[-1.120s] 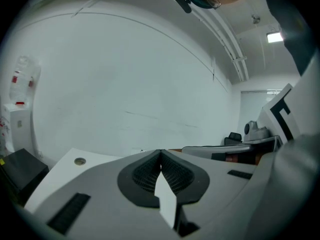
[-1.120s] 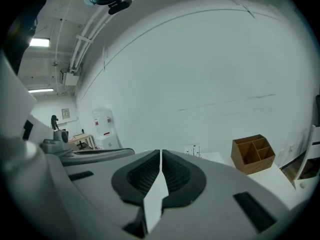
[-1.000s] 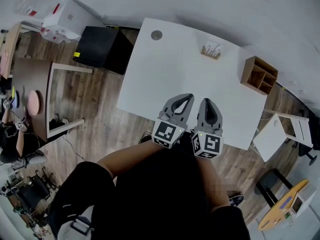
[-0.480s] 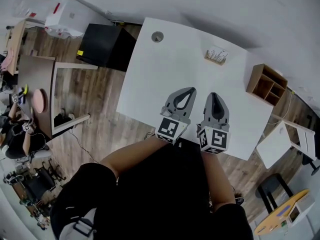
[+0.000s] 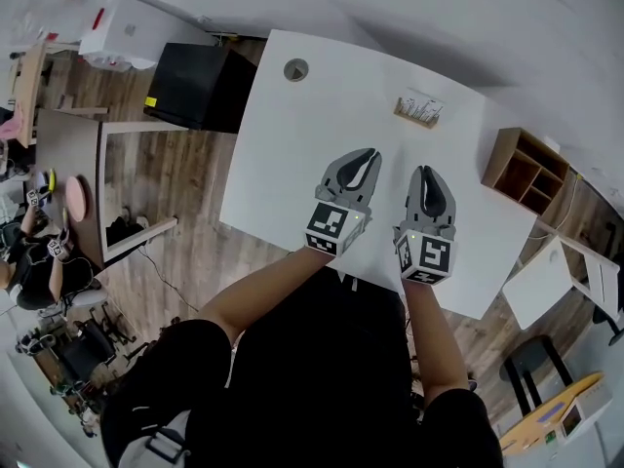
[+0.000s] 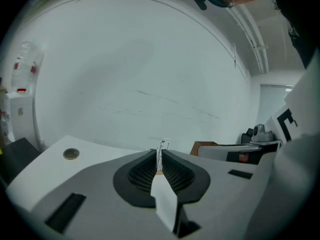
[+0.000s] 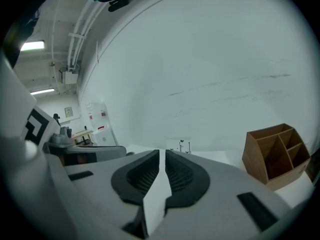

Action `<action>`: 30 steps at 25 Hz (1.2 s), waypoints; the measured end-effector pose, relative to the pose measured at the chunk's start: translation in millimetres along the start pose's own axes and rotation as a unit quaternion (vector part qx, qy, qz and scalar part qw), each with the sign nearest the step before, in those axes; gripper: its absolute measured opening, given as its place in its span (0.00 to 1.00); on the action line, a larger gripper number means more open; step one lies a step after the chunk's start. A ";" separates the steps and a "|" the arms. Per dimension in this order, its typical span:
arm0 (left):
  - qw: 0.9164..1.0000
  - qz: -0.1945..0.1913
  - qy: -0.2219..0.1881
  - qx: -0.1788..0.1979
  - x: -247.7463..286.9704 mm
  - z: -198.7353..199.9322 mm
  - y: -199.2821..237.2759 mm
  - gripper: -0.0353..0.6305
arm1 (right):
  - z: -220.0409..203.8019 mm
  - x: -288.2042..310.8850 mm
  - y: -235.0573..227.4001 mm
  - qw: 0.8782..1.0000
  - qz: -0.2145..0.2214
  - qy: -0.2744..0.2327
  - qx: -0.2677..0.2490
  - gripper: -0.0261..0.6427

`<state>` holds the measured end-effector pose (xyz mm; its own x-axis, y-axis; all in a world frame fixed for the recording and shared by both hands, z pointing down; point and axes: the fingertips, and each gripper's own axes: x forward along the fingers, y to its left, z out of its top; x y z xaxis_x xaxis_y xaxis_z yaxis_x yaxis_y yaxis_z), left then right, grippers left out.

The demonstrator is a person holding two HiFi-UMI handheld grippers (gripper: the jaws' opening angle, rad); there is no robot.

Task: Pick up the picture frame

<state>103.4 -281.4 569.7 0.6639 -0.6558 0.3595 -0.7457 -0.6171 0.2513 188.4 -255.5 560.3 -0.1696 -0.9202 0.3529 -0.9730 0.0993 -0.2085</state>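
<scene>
Fingers [image 6: 142,170] of the left gripper [image 5: 368,154] press together, empty, over the white table [image 5: 283,154]. Beside it, the right gripper [image 5: 426,172] shows only a thin slit, holding nothing. Beyond both, the picture frame [image 5: 419,108] stands near the table's far edge, left of the wooden organizer [image 5: 522,172].

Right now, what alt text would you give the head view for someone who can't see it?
A person holds a left tool and a right tool, both shut and empty, over a white table. A small picture frame sits beyond them, untouched, and a wooden organizer is at the table's right end.
</scene>
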 end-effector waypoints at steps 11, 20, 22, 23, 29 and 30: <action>0.998 -0.005 0.049 0.034 69.5 -37.7 23.7 0.20 | -32.5 59.9 -47.9 0.998 -0.019 0.044 -0.037 0.10; 0.994 0.006 0.076 0.074 116.0 -65.3 40.5 0.22 | -59.7 95.8 -72.5 0.996 -0.025 0.077 -0.038 0.19; 0.994 0.008 0.081 0.074 123.8 -69.1 42.4 0.23 | -64.7 101.3 -79.4 0.996 -0.032 0.080 -0.038 0.19; 0.994 0.009 0.082 0.074 127.2 -70.3 43.8 0.23 | -66.2 104.1 -82.1 0.996 -0.034 0.079 -0.038 0.19; 0.994 0.018 0.084 0.073 141.6 -75.7 51.6 0.23 | -73.7 119.8 -91.0 0.995 -0.034 0.085 -0.048 0.19; 0.993 0.020 0.086 0.073 143.7 -78.0 53.2 0.23 | -74.6 121.4 -92.2 0.994 -0.035 0.087 -0.051 0.19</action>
<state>154.7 -374.5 704.8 0.6045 -0.6056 0.5175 -0.7474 -0.6561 0.1052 245.8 -348.1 690.4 -0.1164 -0.8476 0.5177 -0.9927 0.0827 -0.0878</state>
